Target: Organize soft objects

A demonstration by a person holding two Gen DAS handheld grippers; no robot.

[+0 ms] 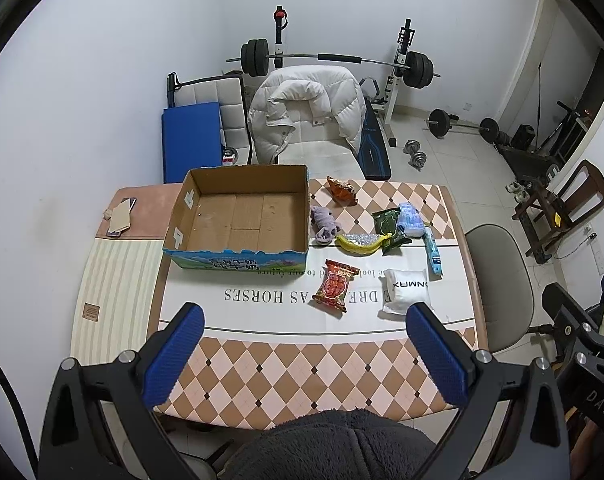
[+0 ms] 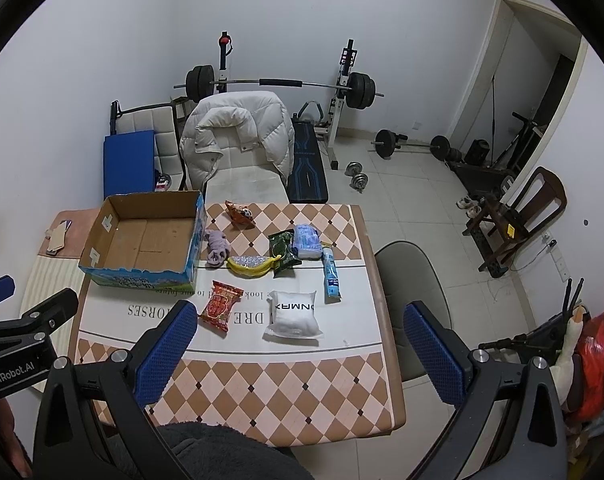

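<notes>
Soft items lie loose on the counter (image 1: 261,364) right of the empty cardboard box (image 1: 241,216): red snack packet (image 1: 336,286), white pouch (image 1: 406,290), purple plush (image 1: 324,224), banana toy (image 1: 360,243), green packet (image 1: 390,224), blue-white pack (image 1: 409,219), blue tube (image 1: 433,254), orange packet (image 1: 342,191). Left tongs (image 1: 304,354) wide apart, holding nothing, above the near counter edge. Right tongs (image 2: 302,354) likewise wide apart, empty. A chair with a white jacket (image 1: 306,108) stands behind the counter.
</notes>
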